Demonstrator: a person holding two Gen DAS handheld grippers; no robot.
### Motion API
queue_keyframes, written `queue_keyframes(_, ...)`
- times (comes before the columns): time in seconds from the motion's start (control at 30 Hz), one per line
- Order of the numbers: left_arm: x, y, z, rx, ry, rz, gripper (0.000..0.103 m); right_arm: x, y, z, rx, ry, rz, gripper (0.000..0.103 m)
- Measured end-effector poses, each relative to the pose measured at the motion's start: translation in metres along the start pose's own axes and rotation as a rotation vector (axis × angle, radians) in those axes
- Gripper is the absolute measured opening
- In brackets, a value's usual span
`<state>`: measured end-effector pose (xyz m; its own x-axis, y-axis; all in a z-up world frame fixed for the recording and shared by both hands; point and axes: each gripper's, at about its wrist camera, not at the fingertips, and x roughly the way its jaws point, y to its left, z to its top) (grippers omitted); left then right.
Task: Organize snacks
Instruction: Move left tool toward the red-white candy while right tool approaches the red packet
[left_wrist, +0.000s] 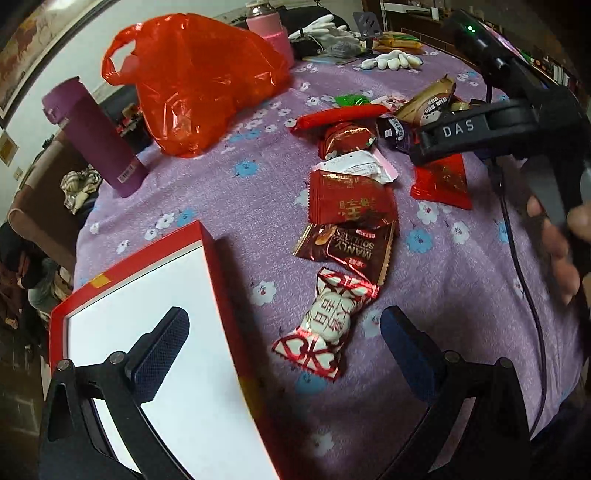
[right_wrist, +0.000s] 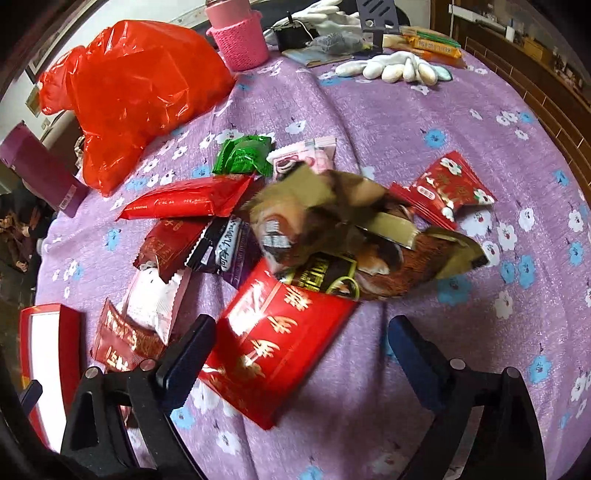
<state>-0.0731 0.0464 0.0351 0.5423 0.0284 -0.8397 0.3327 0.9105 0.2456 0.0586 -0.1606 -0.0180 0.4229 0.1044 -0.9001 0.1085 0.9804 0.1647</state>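
Observation:
Several wrapped snacks lie scattered on a purple flowered tablecloth. My left gripper is open, its left finger over a red box with a white inside, its right finger past a red-and-white candy. A brown "MANLY" packet and a red packet lie beyond. My right gripper is open just above a large red packet with gold writing. Brown and gold packets lie blurred behind it. The right gripper's body also shows in the left wrist view.
A red plastic bag sits at the back left, a purple bottle at the left edge, a pink-sleeved bottle at the back. White gloves and other clutter lie at the far side. The red box also shows in the right wrist view.

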Motion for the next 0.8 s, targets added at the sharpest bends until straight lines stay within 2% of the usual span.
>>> queue_keyframes(0.1, 0.008, -0.003, 0.003, 0.004, 0.028, -0.016, 0.103, 0.006, 0.009, -0.003, -0.022, -0.015, -0.039, 0.097)
queue_keyframes(0.3, 0.027, -0.01, 0.002, 0.023, 0.11, 0.013, 0.103, 0.009, 0.017, -0.008, -0.085, -0.049, -0.075, 0.097)
queue_keyframes(0.6, 0.029, -0.006, 0.0, -0.072, 0.124, -0.037, 0.1, 0.007, 0.02, -0.017, -0.144, -0.065, -0.096, 0.095)
queue_keyframes(0.8, 0.027, -0.003, -0.005, -0.153, 0.161, -0.072, 0.096, 0.004, 0.018, -0.021, -0.197, -0.029, -0.076, 0.093)
